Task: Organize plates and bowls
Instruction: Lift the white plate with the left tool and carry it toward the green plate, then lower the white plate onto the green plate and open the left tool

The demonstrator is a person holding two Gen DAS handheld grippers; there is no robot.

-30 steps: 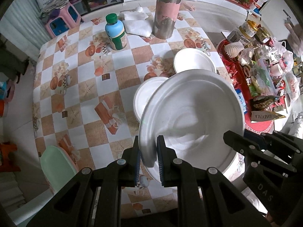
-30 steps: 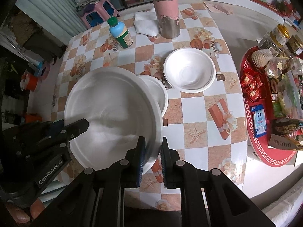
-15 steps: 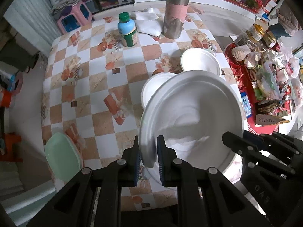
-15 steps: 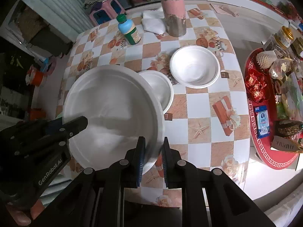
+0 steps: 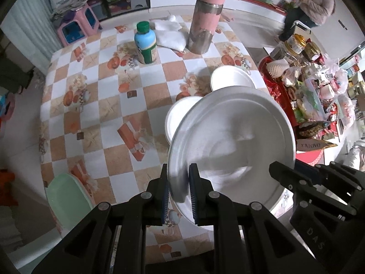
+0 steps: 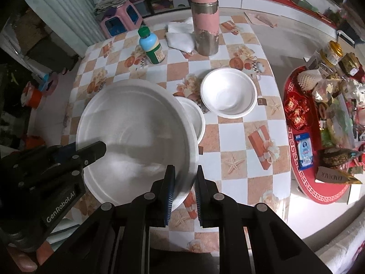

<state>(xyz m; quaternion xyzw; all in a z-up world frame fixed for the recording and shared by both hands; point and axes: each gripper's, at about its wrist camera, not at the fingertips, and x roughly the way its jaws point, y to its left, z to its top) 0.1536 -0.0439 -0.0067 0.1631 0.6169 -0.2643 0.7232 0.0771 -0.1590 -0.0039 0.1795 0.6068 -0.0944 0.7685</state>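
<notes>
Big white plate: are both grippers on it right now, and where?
Yes. The left gripper clamps the big white plate at its near left rim, and the right gripper clamps its near right rim; it hangs above the table.

Both hand-held grippers — right (image 6: pixel 183 188), left (image 6: pixel 100 148) — pinch plate (image 6: pixel 136 132) rim.

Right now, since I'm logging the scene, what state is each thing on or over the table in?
Large plate: lifted, tilted, held at both edges.
Left gripper: shut on the plate's rim.
Right gripper: shut on the opposite rim.
Small bowl: on the table, partly hidden by the plate.
Wide bowl: upright, empty.
Bottle: upright, green cap on.
Pink flask: upright, closed.
</notes>
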